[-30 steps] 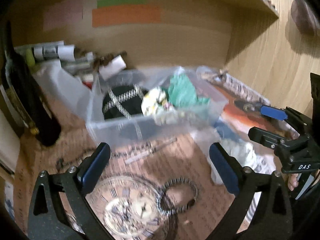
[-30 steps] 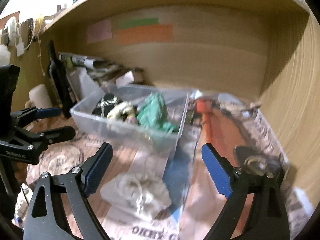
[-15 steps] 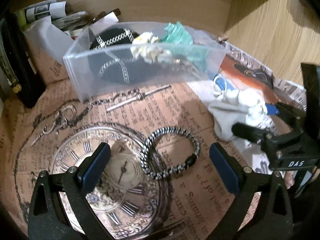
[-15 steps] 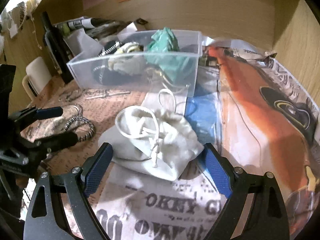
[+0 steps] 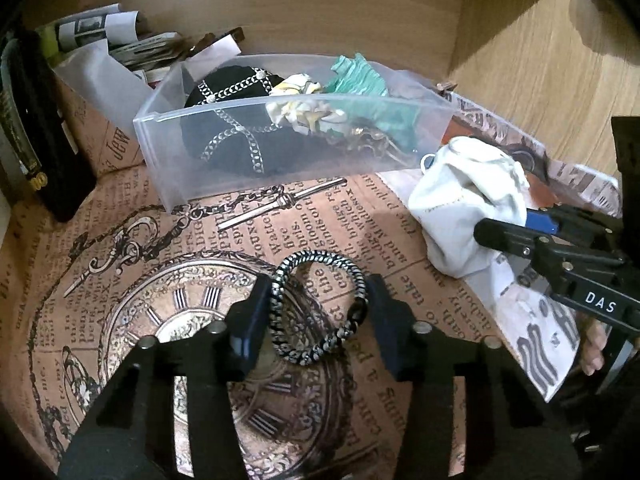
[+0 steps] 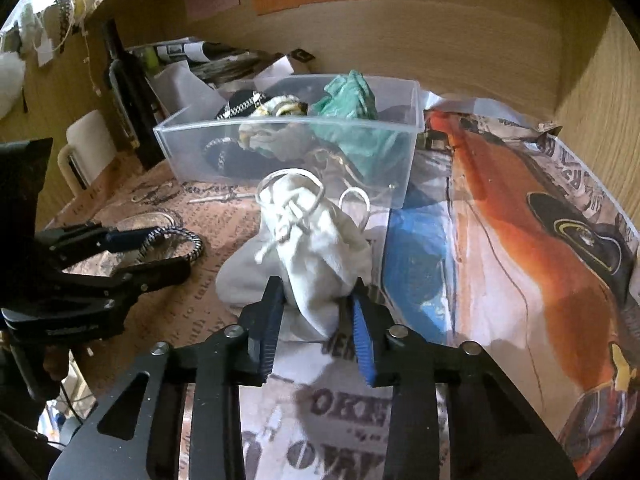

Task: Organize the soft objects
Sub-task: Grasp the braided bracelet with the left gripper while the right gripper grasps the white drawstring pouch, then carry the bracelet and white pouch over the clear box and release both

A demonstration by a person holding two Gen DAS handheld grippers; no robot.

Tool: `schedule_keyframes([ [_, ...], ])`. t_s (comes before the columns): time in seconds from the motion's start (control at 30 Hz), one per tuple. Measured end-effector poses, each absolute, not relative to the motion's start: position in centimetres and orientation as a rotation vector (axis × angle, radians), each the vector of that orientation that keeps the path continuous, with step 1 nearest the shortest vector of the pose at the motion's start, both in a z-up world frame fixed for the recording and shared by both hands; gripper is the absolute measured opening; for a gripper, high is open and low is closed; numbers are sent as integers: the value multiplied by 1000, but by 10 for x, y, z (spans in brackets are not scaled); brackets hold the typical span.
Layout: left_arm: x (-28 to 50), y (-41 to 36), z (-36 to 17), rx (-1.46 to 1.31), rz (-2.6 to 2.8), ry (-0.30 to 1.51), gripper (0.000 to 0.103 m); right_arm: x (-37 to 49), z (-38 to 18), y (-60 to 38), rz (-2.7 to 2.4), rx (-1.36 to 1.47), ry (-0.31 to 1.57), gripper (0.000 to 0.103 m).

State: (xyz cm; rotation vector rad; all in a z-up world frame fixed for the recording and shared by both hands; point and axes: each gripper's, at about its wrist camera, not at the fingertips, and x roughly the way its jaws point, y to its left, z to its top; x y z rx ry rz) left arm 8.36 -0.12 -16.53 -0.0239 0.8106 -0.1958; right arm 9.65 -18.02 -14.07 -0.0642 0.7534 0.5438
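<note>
A black-and-white braided bracelet [image 5: 316, 304] lies on the printed paper, and my left gripper [image 5: 318, 312] has closed its jaws against both sides of it. It also shows in the right wrist view [image 6: 172, 244]. A white drawstring pouch [image 6: 308, 256] lies on the paper in front of the clear plastic box [image 6: 404, 176]. My right gripper [image 6: 316, 304] is shut on the pouch's near end. The pouch also shows in the left wrist view [image 5: 468, 208]. The box [image 5: 168, 168] holds a black chained item [image 5: 224, 120], a cream cloth [image 5: 300, 108] and a green cloth [image 5: 360, 80].
A dark bottle [image 5: 36, 128] stands at the left. Rolled papers and clutter [image 5: 132, 48] sit behind the box. Wooden walls [image 5: 520, 60] close the back and right. A white mug [image 6: 86, 152] stands at the left in the right wrist view.
Both grippers dropped toward the table and closed: the left around the bracelet, the right on the pouch, which has been bunched up.
</note>
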Motion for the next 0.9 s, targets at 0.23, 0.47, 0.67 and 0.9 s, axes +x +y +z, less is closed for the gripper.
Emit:
schedule_keyframes([
  [0.23, 82, 6, -147, -36, -173, 761, 39, 97, -124, -183, 551, -41, 690, 23],
  [0.47, 86, 12, -114, -15, -149, 672, 39, 104, -95, -182, 564, -25, 602, 23],
  [0.67, 99, 18, -85, -23, -124, 587, 39, 112, -65, -175, 581, -26, 512, 23],
  [0.9, 123, 25, -59, -34, -108, 528, 39, 126, -39, -167, 593, -40, 423, 23],
])
